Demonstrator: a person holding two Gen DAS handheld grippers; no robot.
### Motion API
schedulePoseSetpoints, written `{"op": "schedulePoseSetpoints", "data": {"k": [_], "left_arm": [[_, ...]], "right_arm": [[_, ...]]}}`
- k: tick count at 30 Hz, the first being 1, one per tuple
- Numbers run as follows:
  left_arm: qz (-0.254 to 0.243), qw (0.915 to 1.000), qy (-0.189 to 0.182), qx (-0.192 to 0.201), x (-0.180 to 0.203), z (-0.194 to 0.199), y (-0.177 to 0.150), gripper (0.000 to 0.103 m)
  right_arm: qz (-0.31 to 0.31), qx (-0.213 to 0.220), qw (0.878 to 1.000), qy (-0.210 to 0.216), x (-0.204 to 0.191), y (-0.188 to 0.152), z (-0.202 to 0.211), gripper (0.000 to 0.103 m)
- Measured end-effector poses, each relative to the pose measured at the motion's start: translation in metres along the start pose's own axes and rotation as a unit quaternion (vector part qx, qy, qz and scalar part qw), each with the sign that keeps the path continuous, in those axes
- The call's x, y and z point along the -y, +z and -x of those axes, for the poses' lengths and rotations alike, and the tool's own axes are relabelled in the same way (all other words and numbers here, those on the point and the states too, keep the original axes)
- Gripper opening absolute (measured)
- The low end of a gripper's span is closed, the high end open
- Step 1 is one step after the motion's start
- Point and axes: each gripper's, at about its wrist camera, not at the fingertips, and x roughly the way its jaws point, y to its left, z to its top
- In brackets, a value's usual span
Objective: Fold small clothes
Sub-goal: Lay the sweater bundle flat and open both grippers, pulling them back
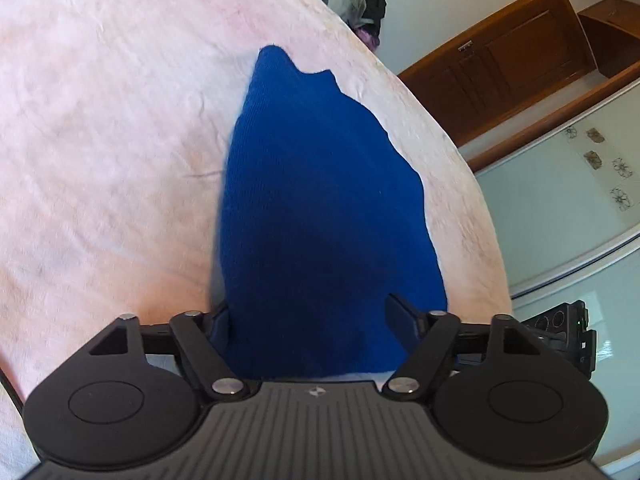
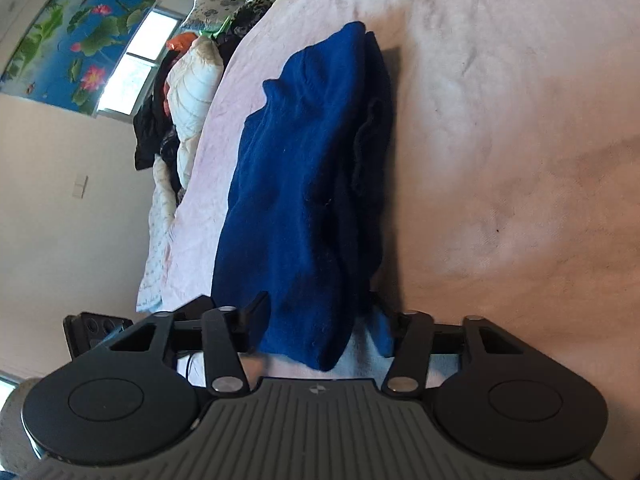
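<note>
I had both claws, left claw (image 1: pixel 316 320) and right claw (image 2: pixel 320 320), spread wide around the near edge of the blue sweater (image 1: pixel 320 200) on the bed (image 1: pixel 100 120), gripping nothing; closing shallow risked catching one layer and undoing the fold.

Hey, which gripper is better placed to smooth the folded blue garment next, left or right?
Probably the right gripper: its view shows the blue garment's bunched, layered edge, where the wrinkles are. The left gripper faces a smooth side. Both straddle the cloth on the pink blanket.
</note>
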Motion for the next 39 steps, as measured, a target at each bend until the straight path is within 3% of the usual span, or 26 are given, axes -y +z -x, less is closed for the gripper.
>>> {"op": "schedulePoseSetpoints", "data": {"k": [1, 2, 3, 6, 9, 10, 11, 14, 17, 19, 20, 21, 22, 24, 25, 27, 28, 30, 34, 36, 38, 39], "left_arm": [[-0.001, 0.9999, 0.008, -0.013, 0.001, -0.002, 0.001, 0.049], [0.005, 0.9996, 0.015, -0.026, 0.0, -0.003, 0.002, 0.027], [0.006, 0.9993, 0.015, -0.033, -0.002, -0.002, 0.003, 0.023], [-0.029, 0.9987, 0.029, -0.029, 0.005, 0.009, 0.005, 0.018], [-0.059, 0.9959, 0.056, -0.039, 0.006, -0.001, 0.004, 0.017], [-0.067, 0.9958, 0.055, -0.03, 0.005, -0.003, 0.001, 0.017], [-0.074, 0.9953, 0.057, -0.025, 0.006, -0.003, -0.001, 0.017], [-0.088, 0.9934, 0.069, -0.021, 0.011, 0.002, -0.003, 0.024], [-0.135, 0.9848, 0.109, 0.009, 0.027, 0.023, -0.007, 0.029], [-0.198, 0.9674, 0.149, 0.053, 0.047, 0.038, -0.012, 0.031], [-0.224, 0.9565, 0.17, 0.077, 0.056, 0.041, -0.015, 0.043], [-0.244, 0.9459, 0.188, 0.101, 0.065, 0.041, -0.018, 0.066], [-0.259, 0.9373, 0.198, 0.124, 0.073, 0.037, -0.021, 0.075], [-0.286, 0.9236, 0.211, 0.143, 0.088, 0.021, -0.03, 0.079], [-0.298, 0.9201, 0.212, 0.14, 0.093, 0.012, -0.034, 0.079], [-0.313, 0.917, 0.208, 0.134, 0.1, -0.007, -0.043, 0.078], [-0.315, 0.9171, 0.21, 0.124, 0.1, -0.015, -0.045, 0.078], [-0.312, 0.9205, 0.217, 0.089, 0.091, -0.035, -0.048, 0.071], [-0.311, 0.9214, 0.211, 0.098, 0.081, -0.042, -0.05, 0.072], [-0.301, 0.9247, 0.213, 0.095, 0.084, -0.039, -0.048, 0.072], [-0.292, 0.9255, 0.221, 0.098, 0.088, -0.03, -0.047, 0.071], [-0.29, 0.9242, 0.226, 0.105, 0.091, -0.021, -0.048, 0.071]], "right_arm": [[-0.009, 0.002, 1.0, 0.004, 0.002, 0.001, 0.0, 0.023], [-0.001, 0.005, 1.0, 0.006, -0.002, -0.001, 0.002, 0.022], [0.011, 0.006, 1.0, 0.003, -0.008, -0.003, 0.006, 0.021], [0.045, 0.015, 0.999, -0.009, -0.025, -0.005, 0.018, 0.019], [0.05, -0.001, 0.997, -0.051, -0.014, -0.005, 0.005, 0.018], [0.046, 0.003, 0.998, -0.038, -0.007, -0.006, 0.002, 0.012], [0.029, 0.006, 0.999, -0.029, -0.002, -0.004, 0.003, 0.012], [0.044, 0.016, 0.998, -0.039, -0.01, -0.01, 0.008, 0.02], [0.085, 0.046, 0.993, -0.069, -0.031, -0.016, 0.026, 0.026], [0.134, 0.089, 0.982, -0.104, -0.051, -0.017, 0.042, 0.026], [0.157, 0.11, 0.974, -0.122, -0.061, -0.017, 0.045, 0.027], [0.185, 0.13, 0.964, -0.138, -0.072, -0.018, 0.046, 0.027], [0.212, 0.148, 0.954, -0.152, -0.084, -0.018, 0.044, 0.027], [0.249, 0.167, 0.941, -0.159, -0.104, -0.017, 0.031, 0.027], [0.255, 0.163, 0.94, -0.154, -0.11, -0.015, 0.022, 0.027], [0.26, 0.138, 0.945, -0.145, -0.113, -0.014, -0.004, 0.027], [0.258, 0.119, 0.947, -0.153, -0.111, -0.013, -0.019, 0.03], [0.238, 0.08, 0.949, -0.189, -0.095, -0.01, -0.046, 0.027], [0.16, 0.09, 0.973, -0.141, -0.067, 0.003, -0.035, 0.007], [0.155, 0.103, 0.97, -0.154, -0.072, -0.002, -0.023, 0.005], [0.193, 0.125, 0.96, -0.162, -0.087, -0.021, -0.007, 0.028], [0.209, 0.134, 0.954, -0.166, -0.092, -0.03, 0.002, 0.034]]}}
